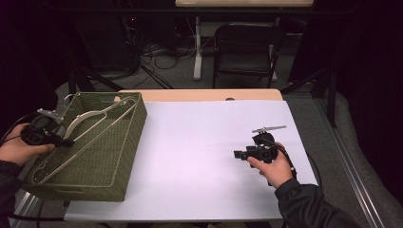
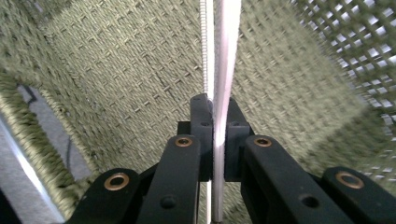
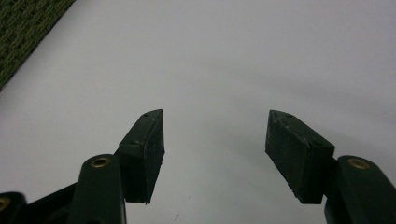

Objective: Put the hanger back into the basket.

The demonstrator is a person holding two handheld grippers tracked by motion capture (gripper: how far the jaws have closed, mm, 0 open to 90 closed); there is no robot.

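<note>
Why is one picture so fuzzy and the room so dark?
Left gripper view: the green woven basket smears at the right edge, though the pale hanger bar looks sharper. High view: light falls on the white table sheet; the background stays dim.

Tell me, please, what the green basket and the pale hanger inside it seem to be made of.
The green woven basket: apparently wicker or paper cord, matte; crossing strands show in the left gripper view. The pale clothes hanger clamped by the left gripper: probably plastic, smooth and faintly glossy, though painted metal is possible.
</note>
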